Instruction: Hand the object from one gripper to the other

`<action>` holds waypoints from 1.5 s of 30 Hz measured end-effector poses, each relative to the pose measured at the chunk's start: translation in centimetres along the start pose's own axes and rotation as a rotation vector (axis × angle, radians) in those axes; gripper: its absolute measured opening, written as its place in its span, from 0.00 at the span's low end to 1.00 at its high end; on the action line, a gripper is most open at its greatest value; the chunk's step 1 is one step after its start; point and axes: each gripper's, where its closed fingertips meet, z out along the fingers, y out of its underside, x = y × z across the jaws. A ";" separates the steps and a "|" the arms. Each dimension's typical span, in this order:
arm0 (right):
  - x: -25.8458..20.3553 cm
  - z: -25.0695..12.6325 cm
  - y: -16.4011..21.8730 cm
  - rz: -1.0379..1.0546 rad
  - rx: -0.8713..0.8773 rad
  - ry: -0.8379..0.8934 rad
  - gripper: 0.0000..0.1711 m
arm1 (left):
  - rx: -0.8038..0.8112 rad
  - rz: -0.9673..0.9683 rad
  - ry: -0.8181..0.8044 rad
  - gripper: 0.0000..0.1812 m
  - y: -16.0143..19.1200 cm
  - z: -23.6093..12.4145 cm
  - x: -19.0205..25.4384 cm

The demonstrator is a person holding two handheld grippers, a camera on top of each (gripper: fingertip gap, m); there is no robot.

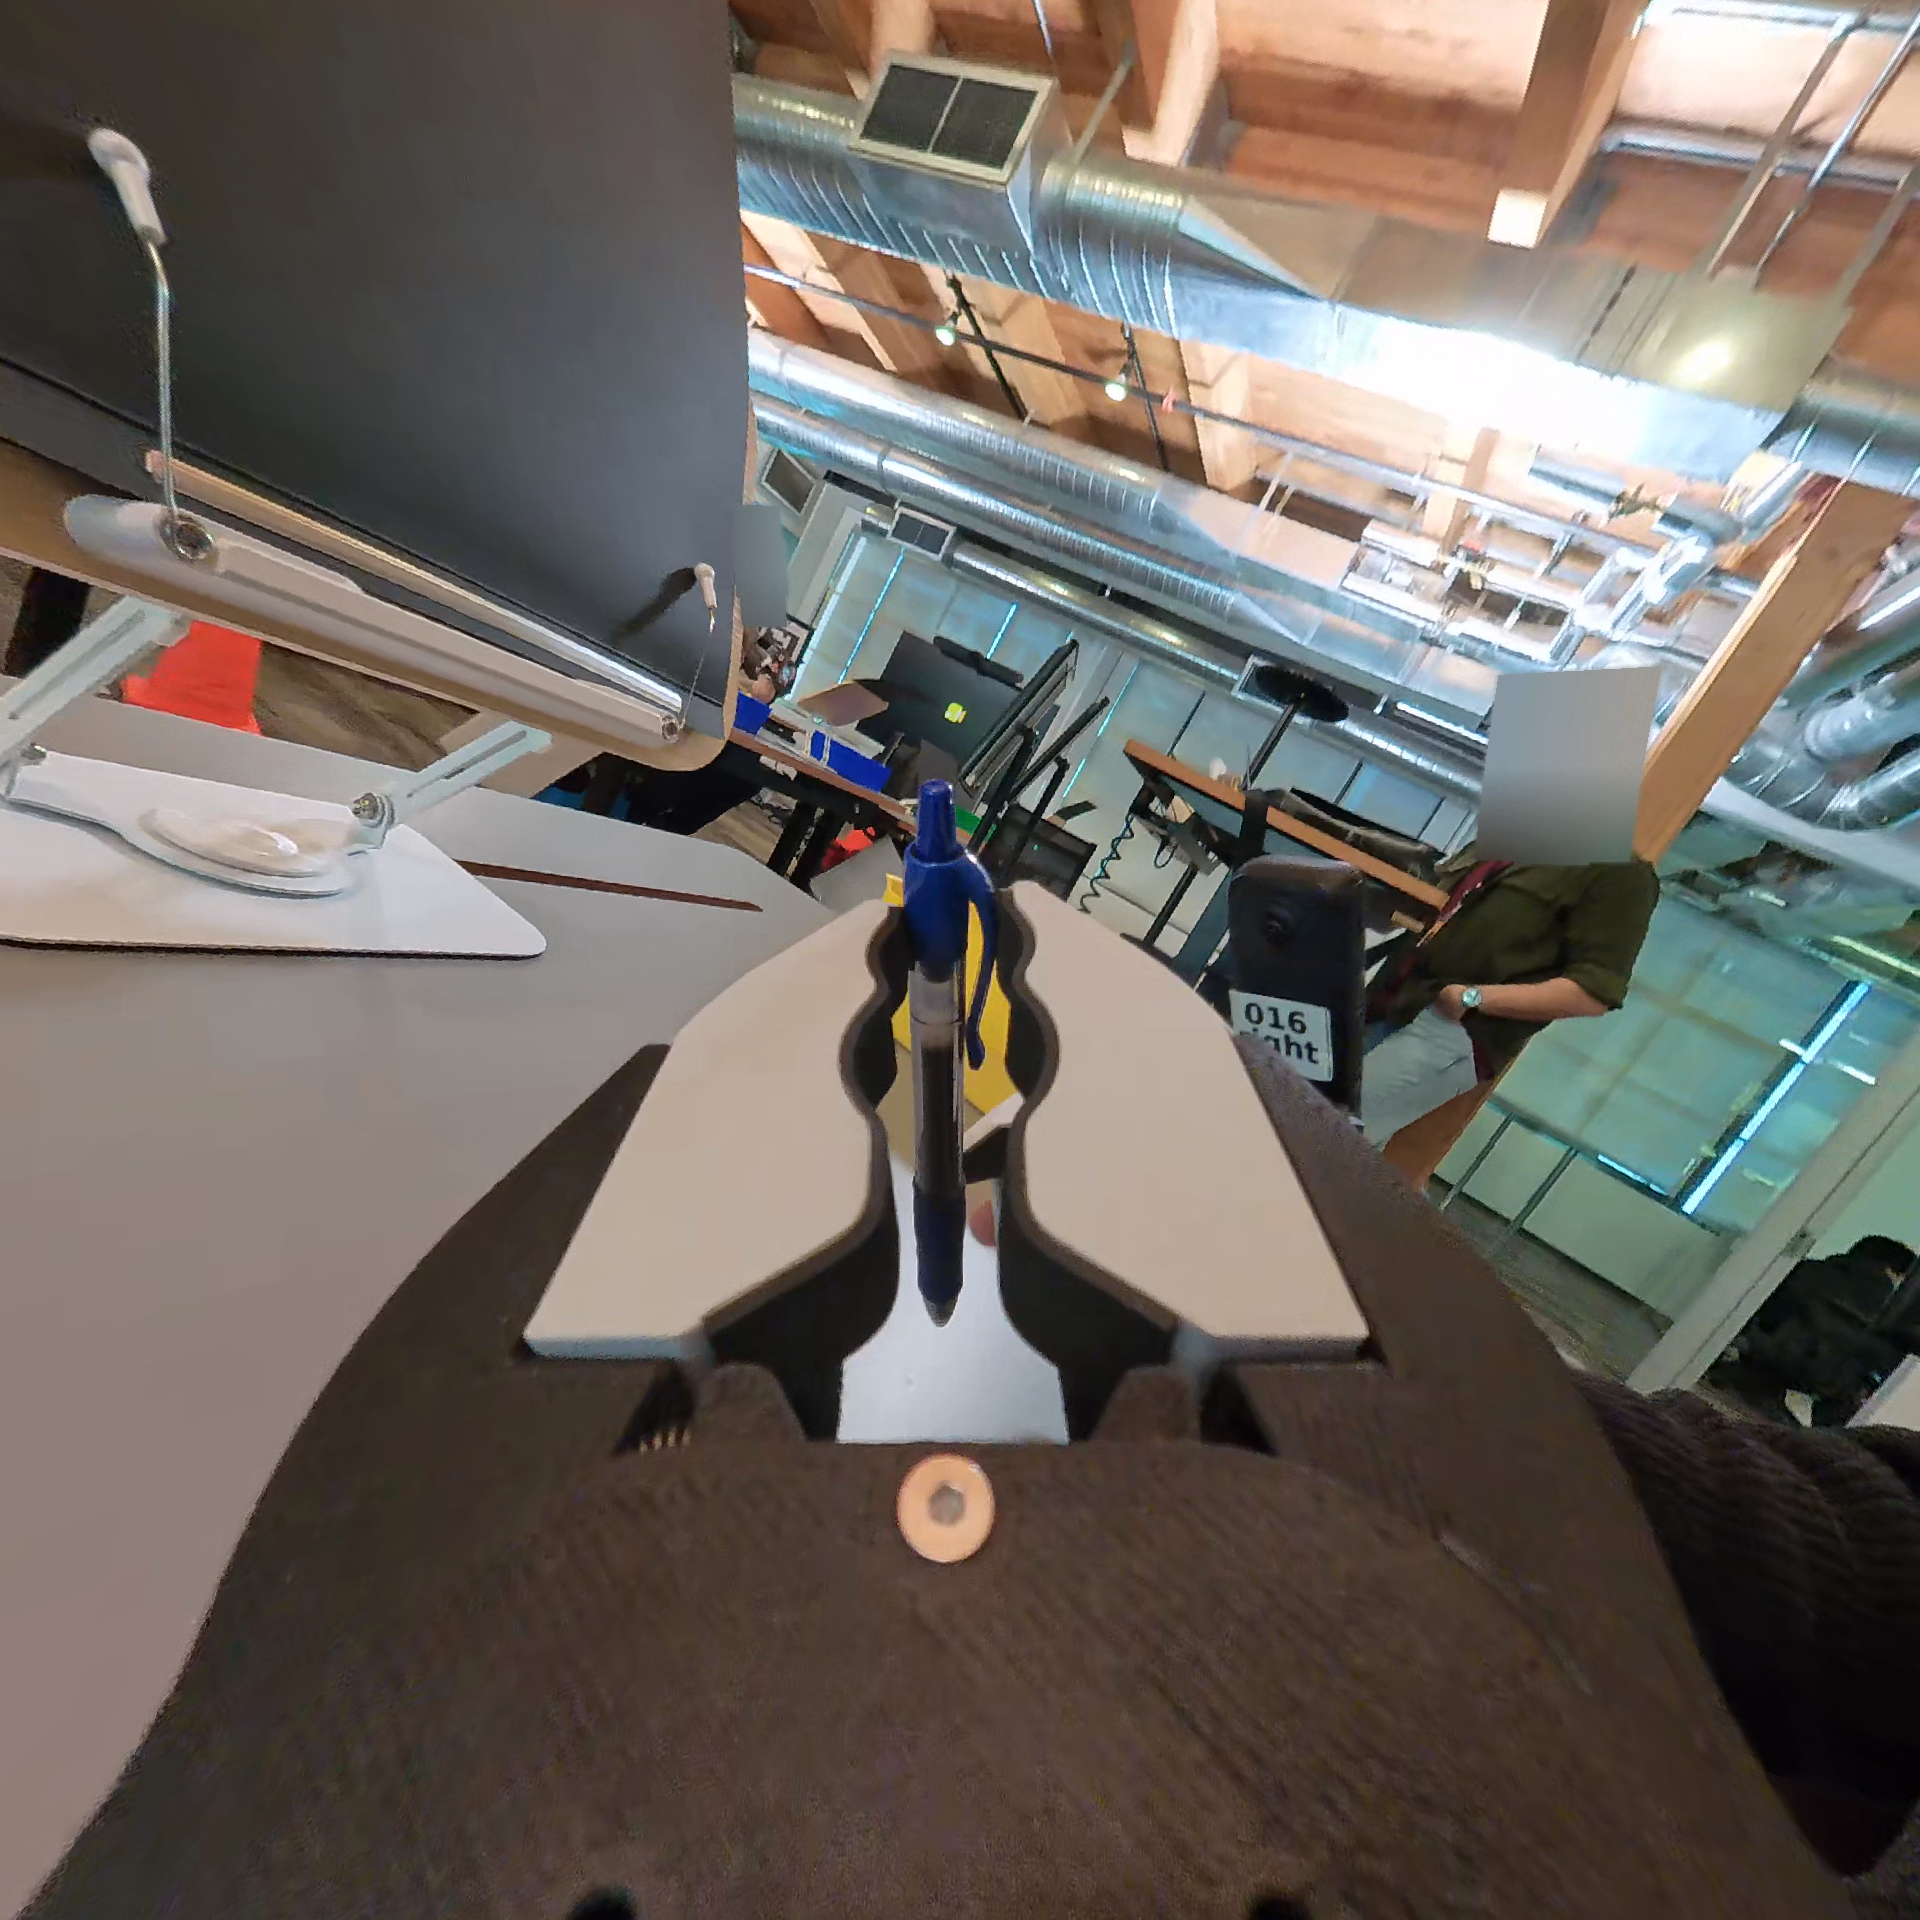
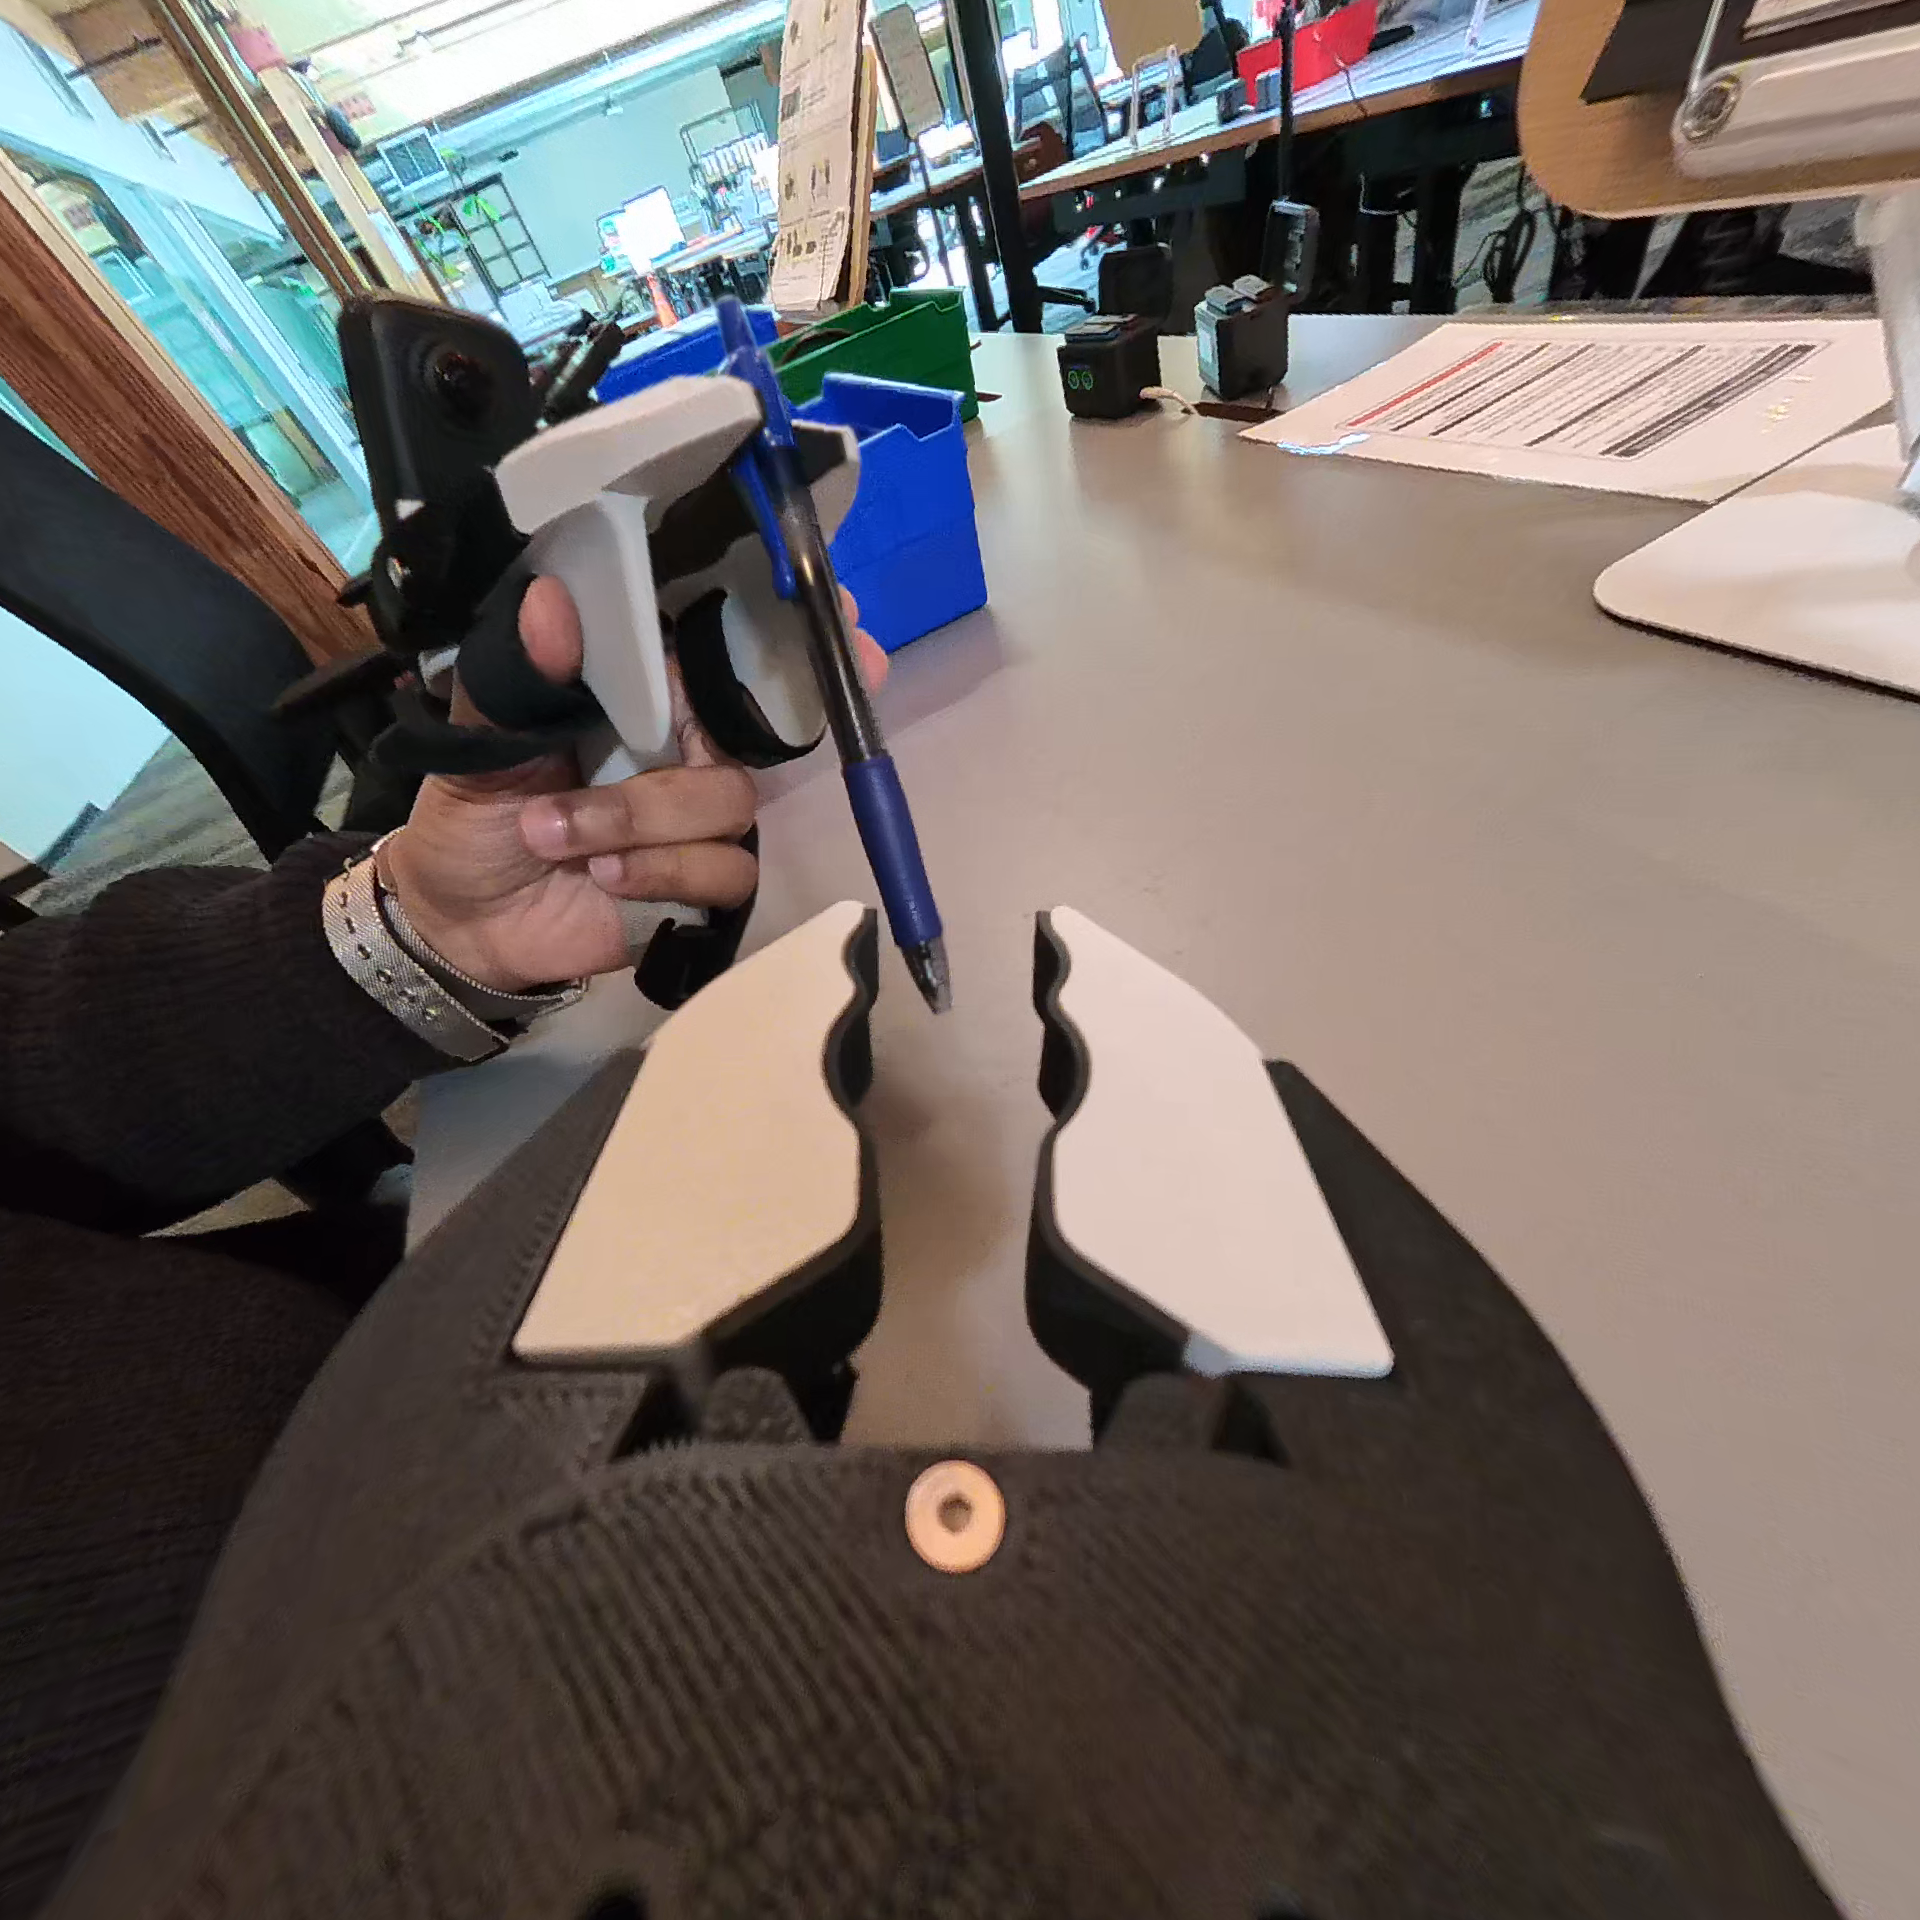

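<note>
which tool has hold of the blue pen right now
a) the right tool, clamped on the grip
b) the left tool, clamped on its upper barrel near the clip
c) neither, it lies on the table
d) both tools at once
b: the left tool is shut on the blue pen near its clip, while the right tool is open, with the pen's tip hanging between its fingertips, apparently untouched.

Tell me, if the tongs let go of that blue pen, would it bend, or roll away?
The pen probably would not bend: it sticks out straight from the left tongs, held only near its clip. Its round barrel would likely roll on the smooth grey table, though the clip might stop it. It looks light, and the ribbed blue grip should help the open right tongs hold it.
</note>
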 end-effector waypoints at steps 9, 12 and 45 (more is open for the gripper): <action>-1.3 0.3 -0.7 0.212 0.073 -0.103 0.19 | 0.108 0.028 -0.044 0.09 -1.5 -0.7 -0.4; -3.6 1.5 -0.4 0.255 0.079 -0.169 0.21 | 0.162 0.021 -0.049 0.09 -1.9 -0.8 -0.1; -4.4 -0.2 -0.6 0.523 0.014 -0.527 0.08 | -0.222 -0.380 0.201 0.09 5.2 1.6 3.4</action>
